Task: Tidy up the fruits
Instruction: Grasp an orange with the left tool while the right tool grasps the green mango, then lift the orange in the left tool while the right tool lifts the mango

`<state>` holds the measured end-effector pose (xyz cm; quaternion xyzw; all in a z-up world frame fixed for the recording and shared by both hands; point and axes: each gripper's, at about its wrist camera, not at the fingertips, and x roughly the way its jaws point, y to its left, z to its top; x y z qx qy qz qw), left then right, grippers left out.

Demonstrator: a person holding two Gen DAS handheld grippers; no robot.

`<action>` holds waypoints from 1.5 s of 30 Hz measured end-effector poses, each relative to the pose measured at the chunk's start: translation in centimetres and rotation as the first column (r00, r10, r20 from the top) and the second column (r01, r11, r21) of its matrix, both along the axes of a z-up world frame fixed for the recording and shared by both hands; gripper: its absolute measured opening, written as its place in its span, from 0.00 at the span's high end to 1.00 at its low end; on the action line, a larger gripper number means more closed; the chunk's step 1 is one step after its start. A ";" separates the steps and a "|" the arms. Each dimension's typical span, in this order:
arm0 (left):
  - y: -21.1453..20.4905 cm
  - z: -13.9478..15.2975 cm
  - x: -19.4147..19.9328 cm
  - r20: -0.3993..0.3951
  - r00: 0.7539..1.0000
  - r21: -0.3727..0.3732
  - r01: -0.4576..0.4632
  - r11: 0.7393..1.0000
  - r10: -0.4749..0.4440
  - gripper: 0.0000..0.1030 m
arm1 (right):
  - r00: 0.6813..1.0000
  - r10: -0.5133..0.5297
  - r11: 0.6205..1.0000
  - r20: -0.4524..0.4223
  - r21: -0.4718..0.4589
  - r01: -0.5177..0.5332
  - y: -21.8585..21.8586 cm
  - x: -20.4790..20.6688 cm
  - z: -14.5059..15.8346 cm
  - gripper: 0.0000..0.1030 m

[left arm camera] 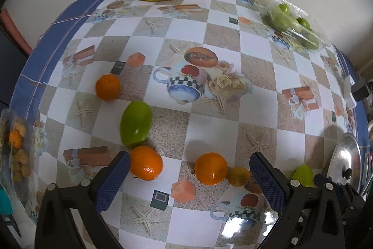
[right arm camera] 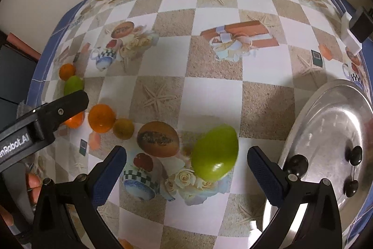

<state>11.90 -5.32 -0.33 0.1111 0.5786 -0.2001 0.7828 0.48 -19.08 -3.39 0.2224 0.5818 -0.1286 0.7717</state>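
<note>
While both grippers hung spread and empty, the left gripper (left arm camera: 188, 175) framed 2 oranges (left arm camera: 211, 168), and the right gripper (right arm camera: 186, 169) framed 1 green mango (right arm camera: 215, 156) beside the metal lid (right arm camera: 326, 132).

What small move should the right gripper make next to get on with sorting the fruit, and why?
Probably ease the right gripper forward and slightly right, then close on the green fruit. Its jaws are open and empty, and that fruit lies loose on the tablecloth just ahead, nearer the right finger, beside the steel lid.
</note>
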 end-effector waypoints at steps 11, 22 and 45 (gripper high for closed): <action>-1.0 -0.7 -0.1 -0.047 0.998 -0.008 0.045 0.999 -0.045 0.14 | 1.000 0.010 0.998 0.024 -0.063 -0.009 0.2 -0.3 0.4 0.18; -1.5 -1.7 -0.4 -0.092 0.994 -0.012 0.061 0.998 -0.062 0.52 | 1.000 0.007 0.999 -0.003 -0.047 -0.007 0.0 -0.5 -0.7 0.57; -1.4 -2.8 -0.2 -0.125 0.991 -0.006 0.040 0.999 -0.040 0.60 | 1.000 -0.016 1.000 -0.010 -0.012 0.015 -0.3 -0.9 -1.0 0.58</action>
